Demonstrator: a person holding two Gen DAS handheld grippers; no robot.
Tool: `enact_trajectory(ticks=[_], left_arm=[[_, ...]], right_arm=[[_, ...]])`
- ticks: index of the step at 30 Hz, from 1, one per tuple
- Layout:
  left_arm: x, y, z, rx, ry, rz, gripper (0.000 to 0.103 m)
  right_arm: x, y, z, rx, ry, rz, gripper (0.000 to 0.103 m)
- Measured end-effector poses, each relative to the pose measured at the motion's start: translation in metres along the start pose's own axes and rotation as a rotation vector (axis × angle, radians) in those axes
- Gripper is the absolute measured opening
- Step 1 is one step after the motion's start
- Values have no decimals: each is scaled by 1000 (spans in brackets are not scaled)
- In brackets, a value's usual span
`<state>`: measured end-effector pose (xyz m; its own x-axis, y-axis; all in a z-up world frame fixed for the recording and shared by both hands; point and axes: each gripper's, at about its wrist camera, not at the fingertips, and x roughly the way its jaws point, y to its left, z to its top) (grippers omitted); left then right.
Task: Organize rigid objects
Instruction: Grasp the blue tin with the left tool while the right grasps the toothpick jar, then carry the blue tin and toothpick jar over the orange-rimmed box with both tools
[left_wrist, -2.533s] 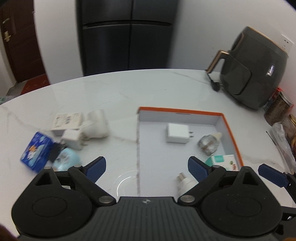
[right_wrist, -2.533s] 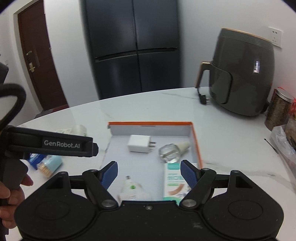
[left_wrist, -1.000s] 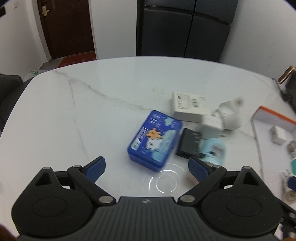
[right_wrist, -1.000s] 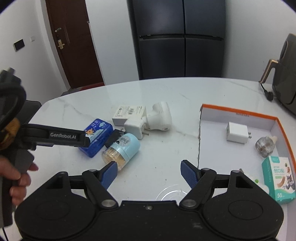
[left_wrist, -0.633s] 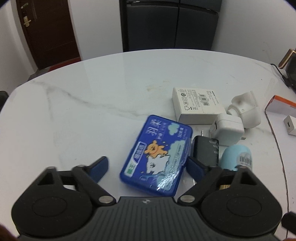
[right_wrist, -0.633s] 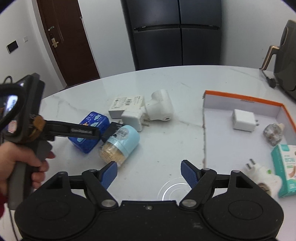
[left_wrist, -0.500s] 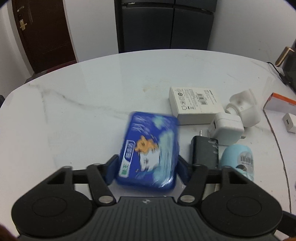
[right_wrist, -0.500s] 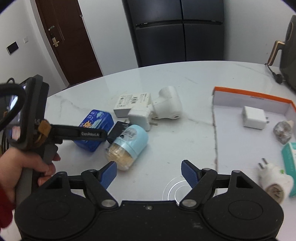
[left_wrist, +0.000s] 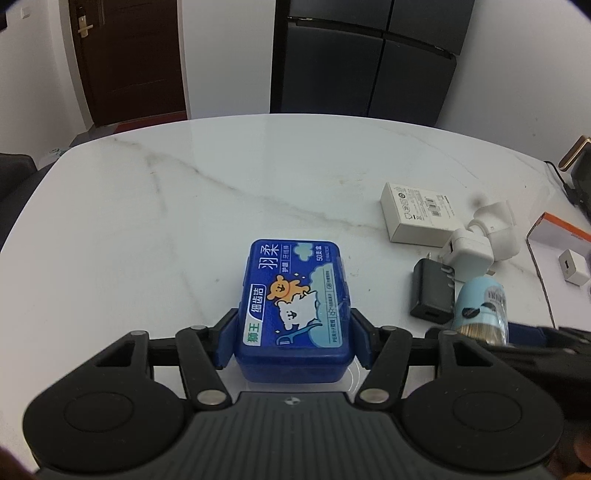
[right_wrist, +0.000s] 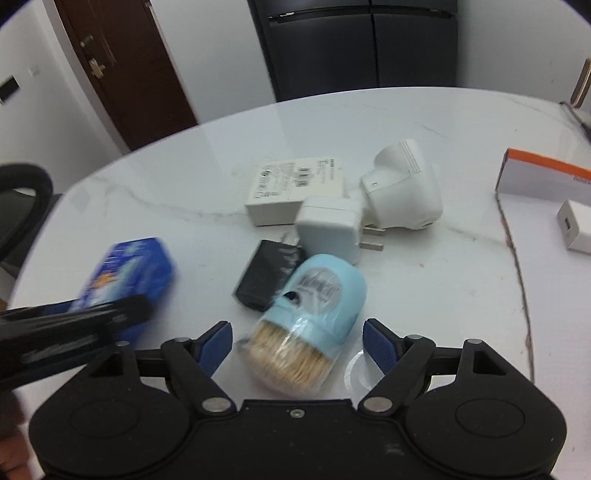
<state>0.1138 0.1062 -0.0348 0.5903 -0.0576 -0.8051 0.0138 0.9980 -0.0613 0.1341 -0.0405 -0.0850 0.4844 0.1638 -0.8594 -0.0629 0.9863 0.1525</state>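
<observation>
Left wrist view shows my left gripper clamped across the blue floss box on the marble table, short sides pinched for carrying. My right gripper gapes wide around the toothpick jar, lying sideways, untouched.

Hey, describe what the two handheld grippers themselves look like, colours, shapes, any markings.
Both look the same. The left gripper and the right gripper each have a black plastic body with two round discs, angular black linkage arms joined by silver rivets, and fingers faced with ribbed blue pads. A small screw or logo sits centred on each body. No sleeves are clearly visible.
</observation>
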Motion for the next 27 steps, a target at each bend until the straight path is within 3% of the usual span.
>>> enact_trajectory(ticks=[1,3,5,12,27], left_arm=[[-1,2,-1,-3,-2,0,61],[-2,6,-2,-11,-4,-4,61],[-4,5,-2,-13,-5,-9,61],[-2,-14,-7,-16,-19,-32,61],[-47,-81,-24,-13,-65,-54,61]], right_arm=[[0,0,-1,-9,-10,-8,90],[-1,-1,-1,-28,-18,-11,72],[-3,-1,-2,-63,-25,-35,65],[-24,-9,-14,-119,-77,-47,64],[-115,-41,-24,-160,-188,-26,64]])
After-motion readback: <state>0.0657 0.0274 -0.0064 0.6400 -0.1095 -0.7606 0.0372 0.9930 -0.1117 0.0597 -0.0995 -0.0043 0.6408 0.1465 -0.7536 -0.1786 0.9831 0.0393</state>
